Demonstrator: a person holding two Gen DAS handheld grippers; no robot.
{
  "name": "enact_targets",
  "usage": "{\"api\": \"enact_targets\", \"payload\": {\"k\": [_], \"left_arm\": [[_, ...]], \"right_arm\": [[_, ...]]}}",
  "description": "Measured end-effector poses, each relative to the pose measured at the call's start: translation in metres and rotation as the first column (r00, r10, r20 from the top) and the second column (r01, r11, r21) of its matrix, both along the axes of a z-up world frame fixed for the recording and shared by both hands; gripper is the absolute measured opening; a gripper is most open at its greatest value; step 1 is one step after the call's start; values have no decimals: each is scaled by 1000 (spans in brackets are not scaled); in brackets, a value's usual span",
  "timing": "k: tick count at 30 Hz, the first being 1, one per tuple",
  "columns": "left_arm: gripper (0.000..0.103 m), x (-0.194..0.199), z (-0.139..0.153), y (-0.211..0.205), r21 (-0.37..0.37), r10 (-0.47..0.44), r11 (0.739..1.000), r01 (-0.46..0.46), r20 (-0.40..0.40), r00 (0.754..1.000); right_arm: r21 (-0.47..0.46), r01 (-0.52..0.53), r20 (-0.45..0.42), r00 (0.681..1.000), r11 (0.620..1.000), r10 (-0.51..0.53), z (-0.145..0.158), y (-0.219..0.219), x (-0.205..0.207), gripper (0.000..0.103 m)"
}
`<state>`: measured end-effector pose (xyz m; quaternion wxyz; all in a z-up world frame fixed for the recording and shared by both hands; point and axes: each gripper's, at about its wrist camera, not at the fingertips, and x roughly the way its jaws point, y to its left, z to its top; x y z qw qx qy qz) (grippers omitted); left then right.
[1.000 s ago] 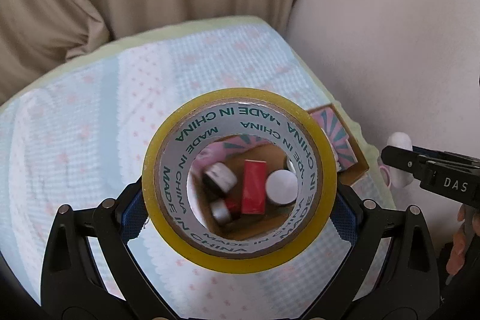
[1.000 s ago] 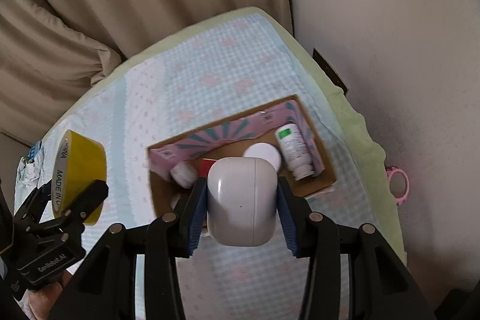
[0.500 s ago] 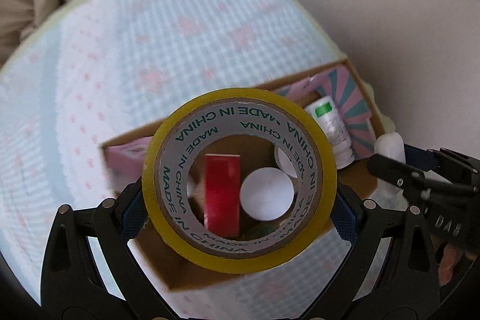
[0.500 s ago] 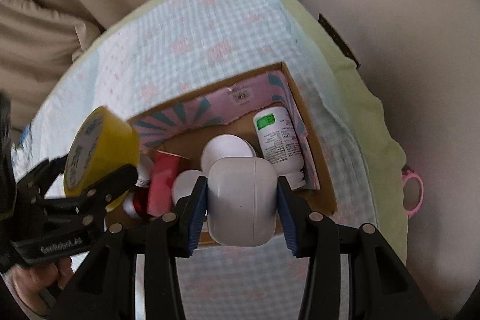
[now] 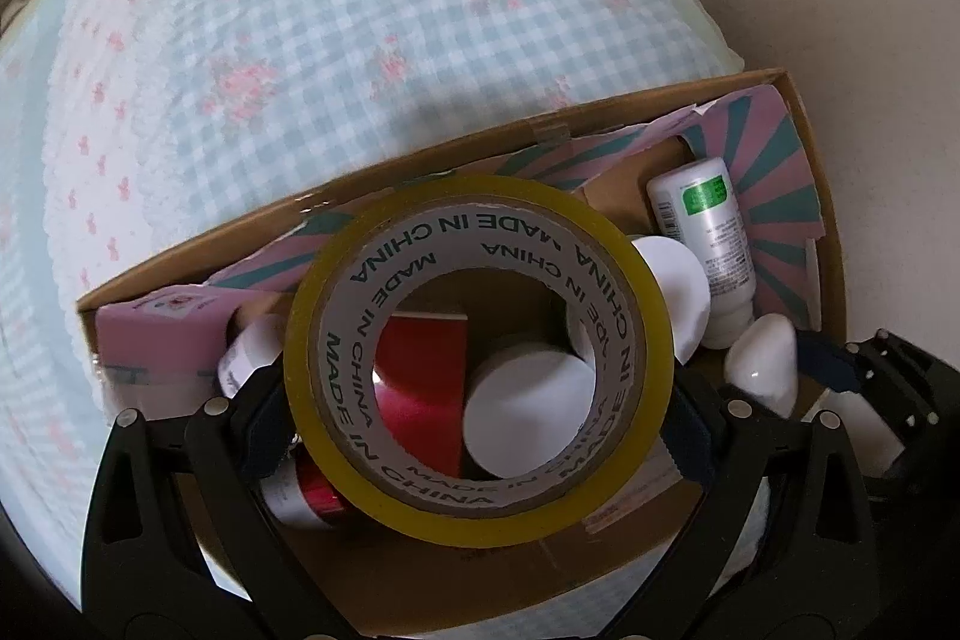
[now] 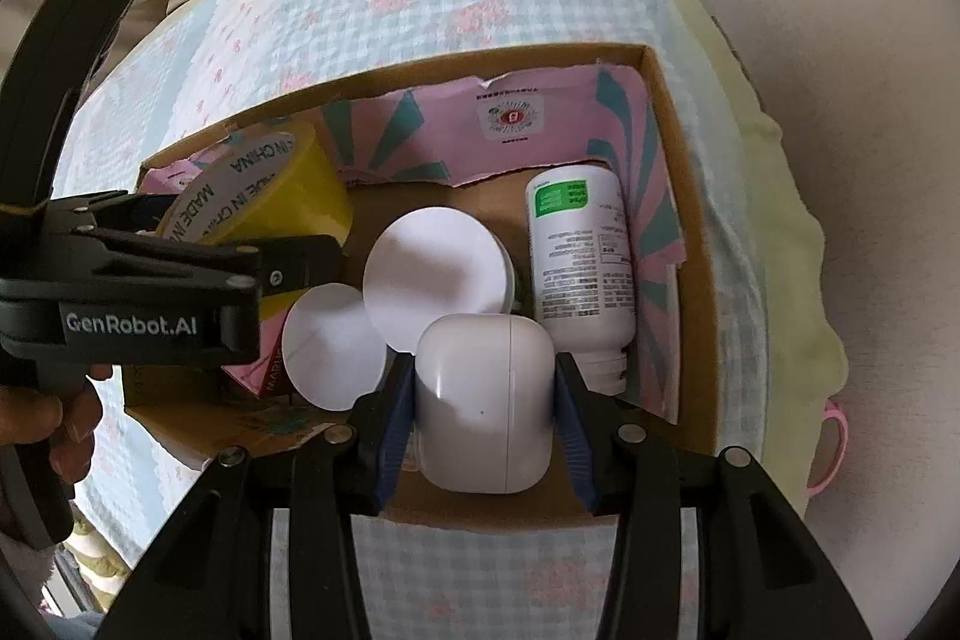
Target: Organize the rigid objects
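Inside one box point(image 6: 690, 196): one bottle point(image 6: 579, 256), two white lids point(image 6: 438, 268).

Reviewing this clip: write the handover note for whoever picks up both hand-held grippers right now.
Left hand-held gripper: shut on the yellow tape roll, held over the left part of the cardboard box.
Right hand-held gripper: shut on the white earbud case, over the box's near edge.
Already in the box: white bottle with green label, two white round lids, red box.
Done: both items carried to the box.
Left: lower each into free space, release, withdraw.
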<state>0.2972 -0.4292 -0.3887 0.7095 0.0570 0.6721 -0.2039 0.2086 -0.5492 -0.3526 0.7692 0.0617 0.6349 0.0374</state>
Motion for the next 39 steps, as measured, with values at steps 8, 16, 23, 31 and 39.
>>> {"api": "enact_targets", "payload": {"k": [8,16,23,31,39], "left_arm": [[103,-6,13,1,49,4,999,-4,3,1000],[103,-12,32,10,39,17,999,-19,41,999],[103,-15,43,12,39,22,999,-25,65,998],[103,-26,64,24,8,39,999,-40,92,995],[103,-49,131,64,-49,74,997,-66,174,982]], "right_arm": [[-3,-54,-9,999,999,54,-1,6,-6,103],[-17,-34,34,999,999,34,7,5,-19,103],[-13,-25,49,998,1000,25,10,6,-23,103],[-29,-24,63,998,999,26,22,13,-25,103],[-61,-19,120,992,998,26,72,38,-41,103]]}}
